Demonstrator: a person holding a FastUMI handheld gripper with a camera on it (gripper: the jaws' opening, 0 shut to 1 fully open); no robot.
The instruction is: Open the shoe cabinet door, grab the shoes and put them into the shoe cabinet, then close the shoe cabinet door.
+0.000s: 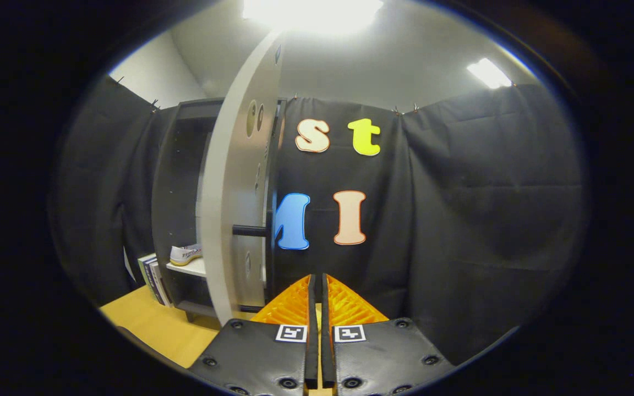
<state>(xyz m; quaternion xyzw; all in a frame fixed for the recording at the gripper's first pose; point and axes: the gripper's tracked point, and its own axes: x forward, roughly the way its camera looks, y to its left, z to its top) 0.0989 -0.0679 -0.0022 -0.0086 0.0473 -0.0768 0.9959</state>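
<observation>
one shoe (186, 254) inside cabinet (182, 181), left beyond closed, empty tongs (317, 286)

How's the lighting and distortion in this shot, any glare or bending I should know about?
In the gripper view, a ceiling light blows out to white glare above the open cabinet door; fisheye distortion bows that door's edge; the cabinet interior sits in shadow, though the shoe on its shelf stays readable; the gripper is closed on nothing.

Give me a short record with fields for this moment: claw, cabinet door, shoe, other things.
claw: claw shut, holding nothing, to the right of the door edge
cabinet door: door open, dark handle sticking out toward the claw side
shoe: white shoe on a shelf inside the shoe cabinet
other things: books left of cabinet
</observation>
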